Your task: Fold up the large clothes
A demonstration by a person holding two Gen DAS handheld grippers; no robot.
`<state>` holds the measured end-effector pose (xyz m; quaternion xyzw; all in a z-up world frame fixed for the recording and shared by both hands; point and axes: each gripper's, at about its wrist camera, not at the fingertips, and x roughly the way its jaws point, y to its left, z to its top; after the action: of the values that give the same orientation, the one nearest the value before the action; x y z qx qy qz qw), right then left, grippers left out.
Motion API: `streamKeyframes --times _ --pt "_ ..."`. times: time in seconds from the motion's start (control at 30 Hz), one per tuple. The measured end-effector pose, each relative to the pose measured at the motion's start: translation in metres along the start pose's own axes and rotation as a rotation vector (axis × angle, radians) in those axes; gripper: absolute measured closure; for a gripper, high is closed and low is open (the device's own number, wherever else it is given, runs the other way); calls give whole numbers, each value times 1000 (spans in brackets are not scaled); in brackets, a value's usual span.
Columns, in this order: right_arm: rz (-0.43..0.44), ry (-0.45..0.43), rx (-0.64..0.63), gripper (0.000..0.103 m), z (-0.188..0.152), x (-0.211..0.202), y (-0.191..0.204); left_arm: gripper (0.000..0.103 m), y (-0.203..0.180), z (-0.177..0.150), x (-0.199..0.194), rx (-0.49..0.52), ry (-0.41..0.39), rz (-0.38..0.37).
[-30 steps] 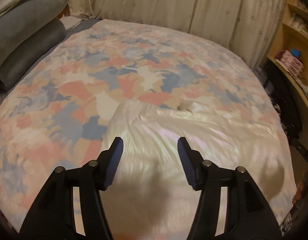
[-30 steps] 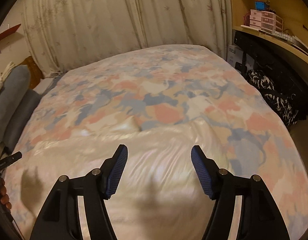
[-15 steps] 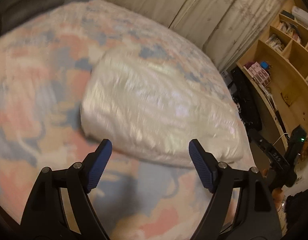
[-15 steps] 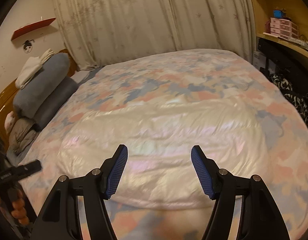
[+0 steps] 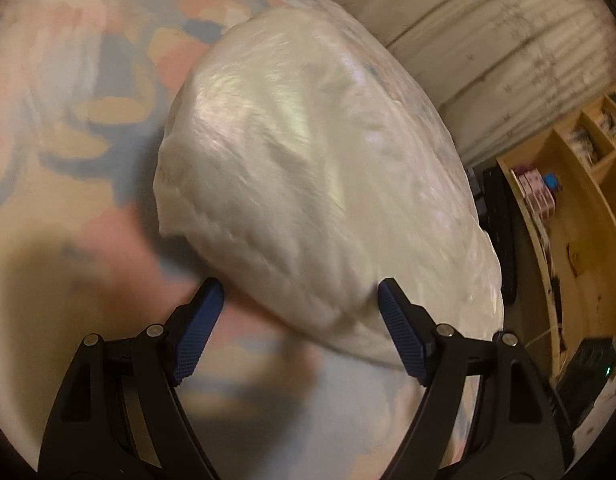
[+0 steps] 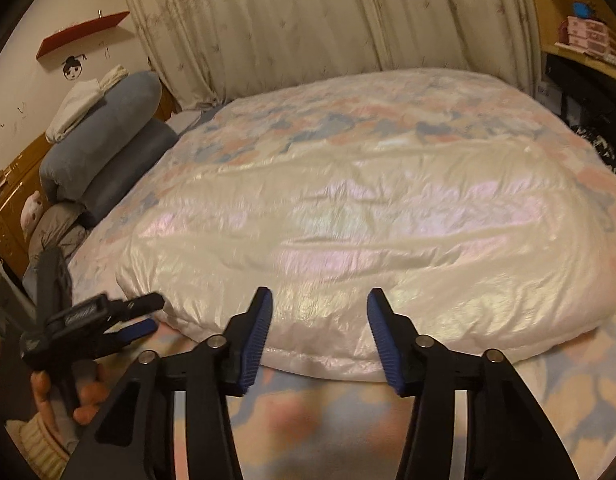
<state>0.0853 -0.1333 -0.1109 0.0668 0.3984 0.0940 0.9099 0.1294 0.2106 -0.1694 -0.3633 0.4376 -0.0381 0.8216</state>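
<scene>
One shiny white jacket (image 6: 348,240) lies spread on the one bed (image 6: 348,420) with its patchy pink and blue cover. The left gripper (image 5: 300,292) hangs spread at the jacket's corner, and the right gripper (image 6: 316,300) is closing over the near hem, neither yet pinching cloth. Two grey bolsters (image 6: 100,140) lie stacked at the headboard, curtains (image 6: 308,20) hang behind, and one wooden shelf unit (image 5: 580,200) stands beside the bed
</scene>
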Motion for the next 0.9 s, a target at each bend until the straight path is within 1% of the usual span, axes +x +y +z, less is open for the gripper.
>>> streamKeyframes --times 0.13,0.2,0.23,0.37,0.5,0.57,0.63,0.67,0.7,0.73,0.9 --pt "-7 12 7 57 16 26 -6 26 5 20 12 -29 -40 -29" --pt "-15 9 11 58 31 41 -10 26 9 30 19 -58 -37 -42" --pt "-20 4 12 59 40 49 -11 26 11 34 23 -72 -38 -48" --pt "-62 -30 4 62 92 91 -13 24 14 40 35 -70 -67 -54" --pt "-112 -42 21 65 140 139 -19 24 15 34 35 -39 -98 -63" --pt "-151 -50 22 65 158 166 -24 24 18 36 38 -40 -103 -74" --pt "-186 -32 29 65 173 194 -30 23 21 35 39 -39 -109 -86" --pt "-206 -11 24 65 175 209 -34 23 22 33 39 -38 -112 -90" --pt "-217 29 17 65 171 230 -39 22 22 32 40 -31 -115 -94" --pt "-217 36 13 65 168 244 -41 21 22 31 42 -26 -117 -97" --pt "-215 10 -1 65 159 269 -47 19 22 32 49 -20 -120 -100"
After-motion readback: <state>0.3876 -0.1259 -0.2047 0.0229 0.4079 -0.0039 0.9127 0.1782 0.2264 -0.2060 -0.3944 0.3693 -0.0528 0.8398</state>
